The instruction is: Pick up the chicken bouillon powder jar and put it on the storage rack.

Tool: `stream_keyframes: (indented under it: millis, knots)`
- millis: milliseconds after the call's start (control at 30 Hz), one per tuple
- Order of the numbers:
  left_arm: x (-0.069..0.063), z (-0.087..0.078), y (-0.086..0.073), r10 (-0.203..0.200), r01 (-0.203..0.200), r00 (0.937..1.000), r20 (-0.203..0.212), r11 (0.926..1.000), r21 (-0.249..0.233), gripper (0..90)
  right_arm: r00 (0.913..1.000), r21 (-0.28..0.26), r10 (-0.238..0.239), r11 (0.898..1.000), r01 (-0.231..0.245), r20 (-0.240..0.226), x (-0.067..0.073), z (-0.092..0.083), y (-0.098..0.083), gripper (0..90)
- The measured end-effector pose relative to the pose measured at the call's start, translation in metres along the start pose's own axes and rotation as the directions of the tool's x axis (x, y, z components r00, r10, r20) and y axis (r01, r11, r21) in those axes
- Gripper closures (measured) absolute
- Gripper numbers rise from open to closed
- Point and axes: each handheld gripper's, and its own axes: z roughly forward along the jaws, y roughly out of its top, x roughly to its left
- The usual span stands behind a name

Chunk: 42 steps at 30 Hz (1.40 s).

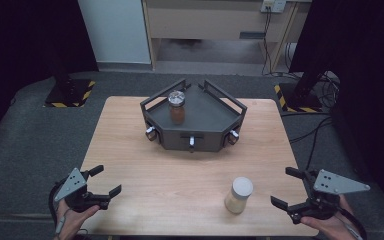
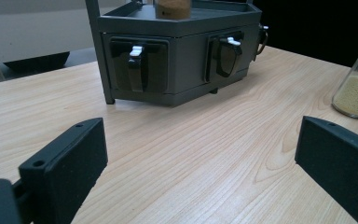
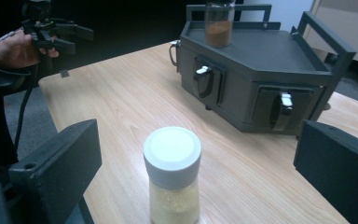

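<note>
Item: white-capped clear glass shaker of pale yellow powder (image 1: 239, 194), upright, near-right on light wooden table (image 1: 145, 150). Right gripper (image 1: 289, 189) just beside it on its right, jaws spread, empty. Left gripper (image 1: 105, 181) well apart at near left, spread too.

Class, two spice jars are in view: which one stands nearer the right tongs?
The white-lidded jar of pale yellow powder, beside the right tongs; the brown-filled jar stands on the rack.

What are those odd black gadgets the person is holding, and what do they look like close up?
They are two hand-held grippers. The left gripper and the right gripper are both black, each with two flat, blocky jaws and a grey three-cornered plate on top dotted with small holes. A dark cable trails from each toward the wrist. Small round holes mark the jaws near their tips.
</note>
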Motion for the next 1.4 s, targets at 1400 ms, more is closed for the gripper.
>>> stream_keyframes:
  millis: [1400]
  knots:
    - [0.000,0.002,0.002,-0.010,0.010,0.9999,-0.001,0.9996,0.028,1.1,0.9952,0.152,-0.030,0.987,0.044,-0.093,-0.008,0.087,-0.006,4.0]
